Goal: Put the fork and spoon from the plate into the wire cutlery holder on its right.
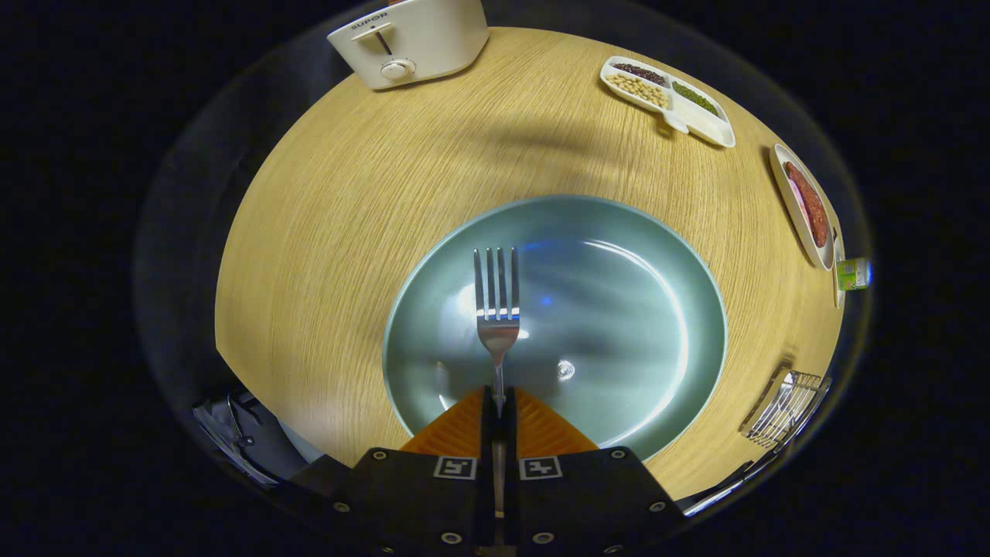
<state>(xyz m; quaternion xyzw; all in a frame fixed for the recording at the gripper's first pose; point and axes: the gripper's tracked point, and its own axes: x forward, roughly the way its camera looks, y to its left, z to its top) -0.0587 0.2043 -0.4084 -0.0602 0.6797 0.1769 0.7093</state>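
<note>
My gripper [499, 402] is shut on the handle of a steel fork [497, 305]. The fork points straight ahead from the fingertips, tines out over the grey-green plate [657, 255]. I cannot tell whether the fork hangs a little above the plate or rests on it. The plate sits on the round wooden table just ahead of the fingers. The wire cutlery holder [789, 406] stands to the right of the plate near the table's rim, with something metal showing inside it.
A white toaster [410, 39] stands at the table's far side. A divided dish of beans [669, 100] and a small dish of red food [806, 205] lie beyond the plate to the right, with a small green carton [853, 273] by the rim.
</note>
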